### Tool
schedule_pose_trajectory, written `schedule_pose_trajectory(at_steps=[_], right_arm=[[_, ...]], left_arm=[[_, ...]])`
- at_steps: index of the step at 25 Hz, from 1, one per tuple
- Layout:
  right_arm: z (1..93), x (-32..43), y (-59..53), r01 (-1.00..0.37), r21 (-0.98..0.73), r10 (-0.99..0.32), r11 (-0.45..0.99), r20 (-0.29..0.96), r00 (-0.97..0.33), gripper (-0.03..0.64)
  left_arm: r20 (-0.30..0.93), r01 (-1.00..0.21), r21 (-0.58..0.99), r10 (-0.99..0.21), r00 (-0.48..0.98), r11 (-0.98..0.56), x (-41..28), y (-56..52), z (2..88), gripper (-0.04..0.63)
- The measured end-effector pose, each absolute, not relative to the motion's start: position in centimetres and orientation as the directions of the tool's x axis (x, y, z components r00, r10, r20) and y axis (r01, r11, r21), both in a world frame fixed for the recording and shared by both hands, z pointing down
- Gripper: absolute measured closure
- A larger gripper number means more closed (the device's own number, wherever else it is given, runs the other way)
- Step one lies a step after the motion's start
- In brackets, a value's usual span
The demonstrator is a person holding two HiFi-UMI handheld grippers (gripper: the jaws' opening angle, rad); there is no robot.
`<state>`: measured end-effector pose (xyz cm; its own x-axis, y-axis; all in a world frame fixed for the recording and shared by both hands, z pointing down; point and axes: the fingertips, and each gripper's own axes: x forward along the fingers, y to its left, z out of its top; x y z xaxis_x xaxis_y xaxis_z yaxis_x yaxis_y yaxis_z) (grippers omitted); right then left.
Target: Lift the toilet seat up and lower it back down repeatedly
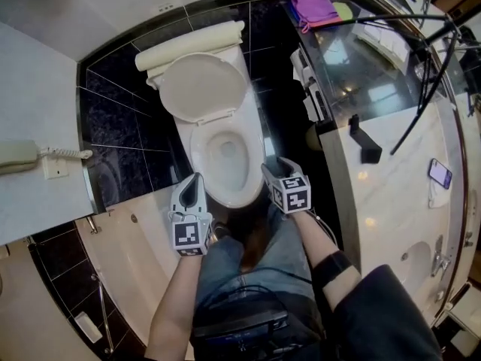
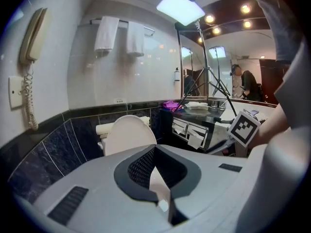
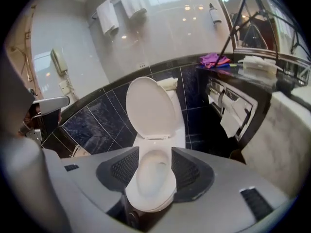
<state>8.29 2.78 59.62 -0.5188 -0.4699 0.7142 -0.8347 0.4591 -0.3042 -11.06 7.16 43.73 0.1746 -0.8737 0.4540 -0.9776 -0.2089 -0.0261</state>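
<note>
The white toilet [image 1: 225, 160] stands against the dark tiled wall, its lid [image 1: 203, 89] raised and leaning back. A white ring lies around the bowl [image 3: 154, 178]. My left gripper [image 1: 197, 183] hangs just left of the bowl's front rim, fingertips together and nothing between them; in the left gripper view [image 2: 154, 149] the raised lid [image 2: 130, 132] shows beyond it. My right gripper [image 1: 274, 168] hovers at the bowl's right front edge, jaws wide apart. In the right gripper view [image 3: 155, 166] the bowl shows through the gap, untouched by the pads.
A wall phone [image 1: 19, 156] hangs at the left. A dark vanity with a purple cloth [image 1: 314, 6] and paper holders [image 3: 228, 108] stands right of the toilet. A tripod [image 1: 428, 74] and a marble ledge [image 1: 406, 171] fill the right side. The person's knees [image 1: 248, 254] sit just before the bowl.
</note>
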Motion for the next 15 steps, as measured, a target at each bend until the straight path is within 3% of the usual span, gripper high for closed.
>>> schedule_pose_trajectory(at_steps=[15], right_arm=[[83.3,10.1,9.9,-0.83,-0.551,-0.317,0.092,0.774,-0.549,0.388]], left_arm=[[0.527,-0.97,-0.011,-0.826,0.2,-0.242,-9.8,8.4,61.4,0.595]])
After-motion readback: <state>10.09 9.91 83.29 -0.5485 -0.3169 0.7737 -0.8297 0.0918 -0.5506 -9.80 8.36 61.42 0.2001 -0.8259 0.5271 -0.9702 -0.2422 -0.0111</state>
